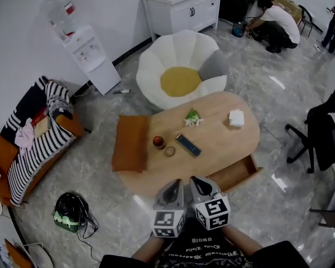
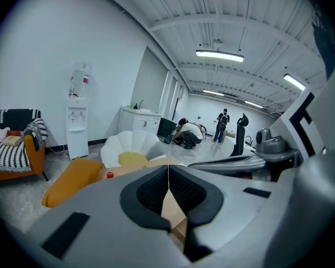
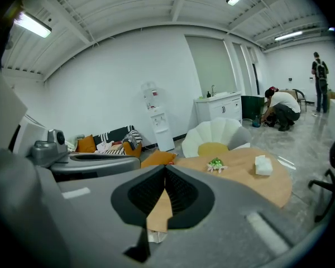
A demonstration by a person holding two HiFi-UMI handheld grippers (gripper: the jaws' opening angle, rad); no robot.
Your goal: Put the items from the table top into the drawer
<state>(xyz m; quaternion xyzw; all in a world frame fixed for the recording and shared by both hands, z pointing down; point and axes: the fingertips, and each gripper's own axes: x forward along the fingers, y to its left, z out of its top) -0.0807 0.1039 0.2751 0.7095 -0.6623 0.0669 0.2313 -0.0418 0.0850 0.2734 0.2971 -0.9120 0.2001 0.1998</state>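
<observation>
The left gripper and the right gripper hang side by side above the near edge of a light oval wooden table. Each carries a cube with black-and-white square markers. In the left gripper view the left gripper's dark ribbed pads meet along a thin line with nothing between them. The right gripper is likewise clenched and empty in its own view. The things to stow all lie on the table top, well apart from both grippers: a small red-brown jar, a small round ring-shaped lid just beside it, a dark blue flat rectangular case, a green-and-white bundle and a white folded cloth nearer the far edge. An open wooden drawer juts from the table's near right side, and no contents can be made out in it. An orange cushion covers the table's left end. A white water dispenser by the wall bears a red label too small to read. The pale print on the person's dark shirt at the bottom edge appears upside down and is not legible.
</observation>
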